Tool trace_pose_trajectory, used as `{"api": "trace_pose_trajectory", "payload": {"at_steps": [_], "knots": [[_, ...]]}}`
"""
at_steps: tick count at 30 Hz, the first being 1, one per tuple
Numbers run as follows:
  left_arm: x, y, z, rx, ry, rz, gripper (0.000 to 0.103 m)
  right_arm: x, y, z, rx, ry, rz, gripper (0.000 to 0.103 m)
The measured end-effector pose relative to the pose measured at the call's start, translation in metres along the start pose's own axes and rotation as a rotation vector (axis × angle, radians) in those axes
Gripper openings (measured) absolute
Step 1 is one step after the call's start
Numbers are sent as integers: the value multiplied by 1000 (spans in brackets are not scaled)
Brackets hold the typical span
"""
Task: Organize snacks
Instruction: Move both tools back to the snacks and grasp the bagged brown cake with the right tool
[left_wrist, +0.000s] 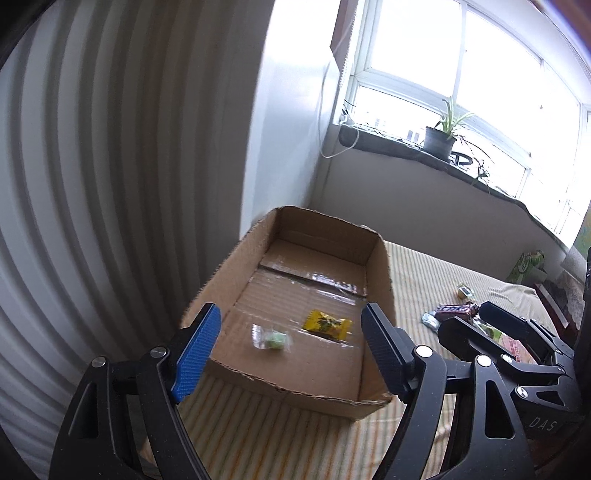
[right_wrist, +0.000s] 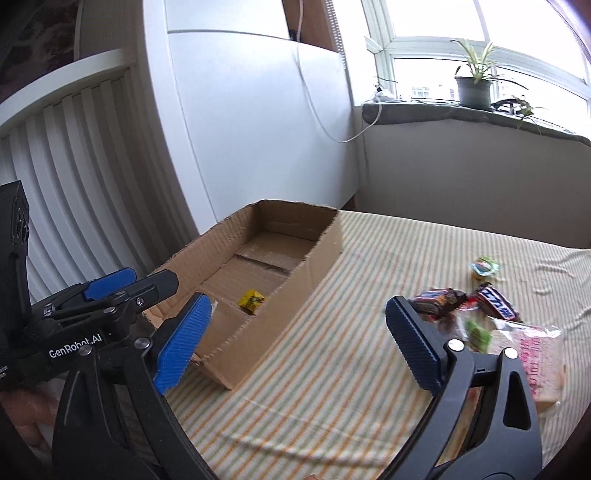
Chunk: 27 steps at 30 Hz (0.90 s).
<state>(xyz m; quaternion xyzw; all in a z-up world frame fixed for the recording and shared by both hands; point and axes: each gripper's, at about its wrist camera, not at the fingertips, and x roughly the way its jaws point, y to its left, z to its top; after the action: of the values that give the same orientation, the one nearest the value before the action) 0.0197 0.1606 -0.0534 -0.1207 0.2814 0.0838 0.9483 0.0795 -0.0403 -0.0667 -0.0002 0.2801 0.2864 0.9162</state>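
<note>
An open cardboard box sits on a striped cloth, with a yellow wrapped candy and a small clear-wrapped green candy on its floor. My left gripper is open and empty, hovering over the box's near end. In the right wrist view the box is at centre left, with the yellow candy visible inside. My right gripper is open and empty over the cloth, beside a pile of snacks: chocolate bars, a dark wrapper, a pink-printed packet and a small round cup.
A white ribbed radiator and white wall panel stand behind the box. A windowsill with a potted plant runs along the back. A green carton sits at the far right. The striped cloth covers the surface.
</note>
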Motion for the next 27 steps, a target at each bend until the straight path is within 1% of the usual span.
{"api": "trace_pose_trajectory", "payload": {"at_steps": [4,8,11,13,16,20,24,27], "knots": [[2,-44,-3,73,14,-50,79,-37,-44,-10,55,-35,-81,97],[-1,-89,-6,138,15,-127,79,-83,-90,-21,77,-76,-215,97],[-9,-115,-7,184,-2,-169,79,-116,-124,-29,123,-88,-296,98],[-14,-127,-6,208,-9,-188,79,-133,-138,-30,147,-106,-335,98],[-23,-137,-5,224,-25,-214,79,-156,-145,-30,154,-136,-363,98],[-35,-142,-3,239,-47,-237,79,-168,-140,-27,145,-158,-367,98],[-44,-140,-5,236,-62,-242,81,-167,-130,-33,132,-141,-362,98],[-45,-138,-11,226,-56,-245,81,-161,-125,-43,135,-116,-353,98]]}}
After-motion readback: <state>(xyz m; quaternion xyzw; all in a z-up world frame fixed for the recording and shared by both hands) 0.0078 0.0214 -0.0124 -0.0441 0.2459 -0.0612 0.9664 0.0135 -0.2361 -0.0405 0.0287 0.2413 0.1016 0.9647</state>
